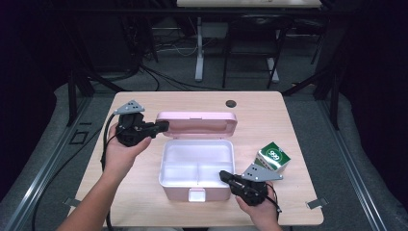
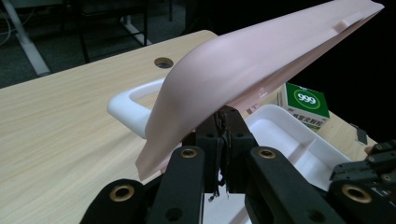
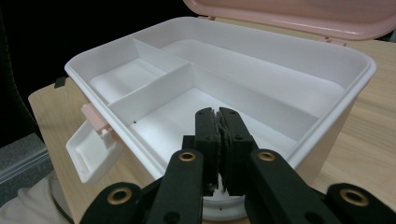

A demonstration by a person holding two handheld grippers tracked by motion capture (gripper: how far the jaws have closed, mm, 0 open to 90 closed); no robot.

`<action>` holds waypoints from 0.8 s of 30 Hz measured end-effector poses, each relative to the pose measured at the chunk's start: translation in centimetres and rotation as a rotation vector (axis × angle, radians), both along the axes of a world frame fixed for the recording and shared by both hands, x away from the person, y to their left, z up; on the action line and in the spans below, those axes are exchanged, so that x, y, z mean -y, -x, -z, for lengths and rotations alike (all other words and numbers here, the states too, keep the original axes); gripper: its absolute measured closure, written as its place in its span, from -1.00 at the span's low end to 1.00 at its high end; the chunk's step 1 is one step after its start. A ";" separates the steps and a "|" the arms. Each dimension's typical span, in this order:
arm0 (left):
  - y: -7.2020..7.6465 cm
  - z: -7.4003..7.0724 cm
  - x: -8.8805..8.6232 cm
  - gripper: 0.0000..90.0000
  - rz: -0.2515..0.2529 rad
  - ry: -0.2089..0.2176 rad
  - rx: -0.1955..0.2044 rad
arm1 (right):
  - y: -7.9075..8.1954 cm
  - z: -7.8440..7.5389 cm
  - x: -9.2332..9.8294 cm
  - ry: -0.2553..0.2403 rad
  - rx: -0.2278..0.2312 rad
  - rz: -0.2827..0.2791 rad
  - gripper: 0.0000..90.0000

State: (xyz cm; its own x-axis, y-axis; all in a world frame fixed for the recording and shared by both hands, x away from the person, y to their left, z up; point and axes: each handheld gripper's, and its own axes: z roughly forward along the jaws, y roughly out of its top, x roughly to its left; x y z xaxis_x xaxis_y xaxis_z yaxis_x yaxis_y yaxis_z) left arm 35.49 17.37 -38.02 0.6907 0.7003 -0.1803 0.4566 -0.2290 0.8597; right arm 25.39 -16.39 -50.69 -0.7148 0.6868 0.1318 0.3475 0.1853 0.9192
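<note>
Green-and-white carton [image 2: 304, 103] reads "999" in a white oval; smaller print illegible.

We see the counter [image 1: 144, 103] evenly lit from above, with soft, faint shadows, while the room around it falls into near black. The high view looks slightly soft and grainy. In both gripper views the near black fingers [image 3: 208, 135] blur, and the white box [image 3: 280, 70] glares mildly.
</note>
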 end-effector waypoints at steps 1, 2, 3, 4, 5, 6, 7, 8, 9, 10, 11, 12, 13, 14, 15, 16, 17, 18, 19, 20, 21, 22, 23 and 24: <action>0.0 0.0 0.0 0.93 0.000 0.000 0.000 | 0.0 0.0 0.0 0.000 0.000 0.000 0.94; -0.3 -0.1 0.0 0.93 -0.004 0.001 -0.001 | 0.0 0.0 0.0 -0.001 -0.001 0.001 0.95; -0.6 -0.1 0.0 0.93 -0.012 0.003 0.000 | 0.0 0.0 0.1 0.003 -0.008 0.001 0.95; -0.7 -0.1 0.1 0.92 -0.019 0.002 -0.004 | 0.0 0.0 0.1 0.003 -0.007 0.001 0.95; -0.7 -0.1 0.1 0.92 -0.019 0.002 -0.004 | 0.0 0.0 0.1 0.003 -0.007 0.001 0.95; -1.1 0.0 0.2 0.92 -0.028 0.001 -0.006 | 0.0 0.0 0.0 0.003 -0.002 0.002 0.95; -1.1 0.0 0.2 0.92 -0.028 0.001 -0.006 | 0.0 0.0 0.0 0.003 -0.002 0.002 0.95; -1.3 0.0 0.2 0.92 -0.033 -0.001 -0.007 | 0.0 0.1 0.0 -0.006 0.005 0.002 0.96; -1.7 -0.1 0.3 0.91 -0.038 -0.002 -0.006 | 0.0 0.1 0.0 -0.006 0.005 0.003 0.96; -1.7 -0.1 0.3 0.91 -0.038 -0.002 -0.006 | 0.0 0.1 0.0 -0.006 0.005 0.003 0.96; -1.9 -0.1 0.3 0.91 -0.038 -0.003 -0.006 | 0.0 0.1 0.0 -0.006 0.006 0.003 0.96; -2.1 -0.1 0.3 0.90 -0.042 -0.004 -0.001 | 0.0 0.1 0.0 -0.007 0.006 0.003 0.96; -2.3 0.0 0.3 0.90 -0.049 -0.003 -0.003 | 0.0 0.1 0.0 -0.006 0.006 0.003 0.97; -2.6 0.0 0.4 0.88 -0.054 -0.009 -0.005 | 0.0 0.1 0.1 -0.009 0.001 0.003 0.98; -2.6 0.0 0.4 0.87 -0.054 -0.009 -0.005 | 0.0 0.1 0.1 -0.009 0.001 0.003 0.98; -2.9 0.2 0.4 0.86 -0.058 -0.012 -0.004 | 0.0 0.1 0.1 -0.009 0.000 0.006 0.98; -2.9 0.2 0.4 0.85 -0.058 -0.012 -0.004 | 0.0 0.1 0.1 -0.009 0.000 0.006 0.98; -3.2 0.3 0.4 0.82 -0.064 -0.015 0.002 | 0.0 0.1 0.0 -0.007 0.003 0.008 0.98; -3.2 0.3 0.4 0.80 -0.064 -0.015 0.002 | 0.0 0.1 0.0 -0.007 0.003 0.008 0.98; -3.4 0.5 0.4 0.77 -0.079 -0.031 0.007 | 0.0 0.1 0.0 -0.007 0.003 0.008 0.98; -3.5 0.6 0.3 0.76 -0.082 -0.032 0.006 | 0.0 0.1 0.1 -0.009 0.002 0.006 0.98; -3.6 0.7 0.3 0.73 -0.088 -0.034 0.009 | 0.0 0.1 0.1 -0.009 0.003 0.006 0.98; -3.6 0.7 0.3 0.69 -0.088 -0.034 0.009 | 0.0 0.1 0.1 -0.009 0.003 0.006 0.98; -3.6 0.8 0.2 0.67 -0.095 -0.036 0.011 | 0.0 0.1 0.1 -0.010 0.002 0.006 0.98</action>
